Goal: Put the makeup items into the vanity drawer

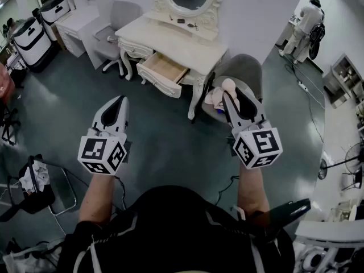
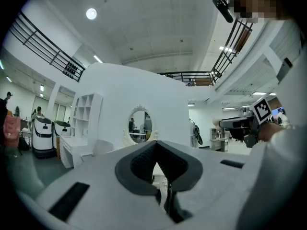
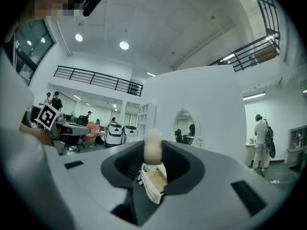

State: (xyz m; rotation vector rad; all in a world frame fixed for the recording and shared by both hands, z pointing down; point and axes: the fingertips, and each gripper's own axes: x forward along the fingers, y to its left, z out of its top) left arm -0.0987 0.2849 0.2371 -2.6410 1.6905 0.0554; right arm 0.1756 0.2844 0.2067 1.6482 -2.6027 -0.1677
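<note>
Sponge (image 3: 153,145) pinched in right gripper (image 1: 228,94), held level toward open drawer (image 1: 165,68) (left gripper (image 1: 120,100) level, jaws closed, empty)

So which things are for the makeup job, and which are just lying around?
For the job: makeup sponge held by the right gripper, open drawer, vanity.

Just lying about: grey chair, standing fan, black bag, white machines.
</note>
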